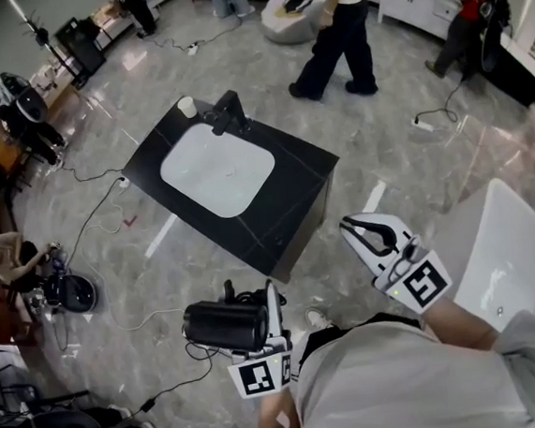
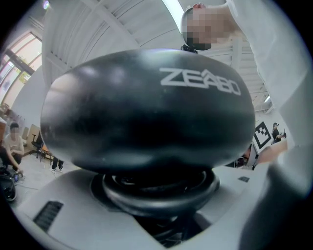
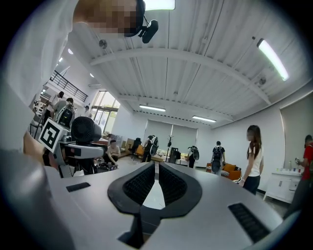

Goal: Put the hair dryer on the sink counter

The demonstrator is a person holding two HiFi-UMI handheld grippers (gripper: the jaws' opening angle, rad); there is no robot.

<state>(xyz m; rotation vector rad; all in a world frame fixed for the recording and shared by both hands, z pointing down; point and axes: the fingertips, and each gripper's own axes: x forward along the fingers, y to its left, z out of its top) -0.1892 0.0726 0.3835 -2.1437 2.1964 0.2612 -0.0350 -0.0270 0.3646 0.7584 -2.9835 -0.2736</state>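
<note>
The black hair dryer (image 1: 224, 325) is in my left gripper (image 1: 261, 314), which is shut on it low in the head view, above the floor and short of the counter. Seen from the left gripper view, the dryer's rounded body (image 2: 146, 112) with white lettering fills the frame and hides the jaw tips. The black sink counter (image 1: 289, 197) with its white basin stands ahead in the middle of the head view. My right gripper (image 1: 355, 228) (image 3: 156, 168) is shut and holds nothing, to the right of the dryer. The dryer (image 3: 85, 130) also shows at the left of the right gripper view.
A black faucet (image 1: 230, 113) and a paper cup (image 1: 187, 106) stand at the counter's far edge. A white tub (image 1: 516, 255) is at my right. Cables (image 1: 98, 215) trail over the grey floor. People (image 1: 339, 27) stand beyond the counter and one sits at the left (image 1: 3, 257).
</note>
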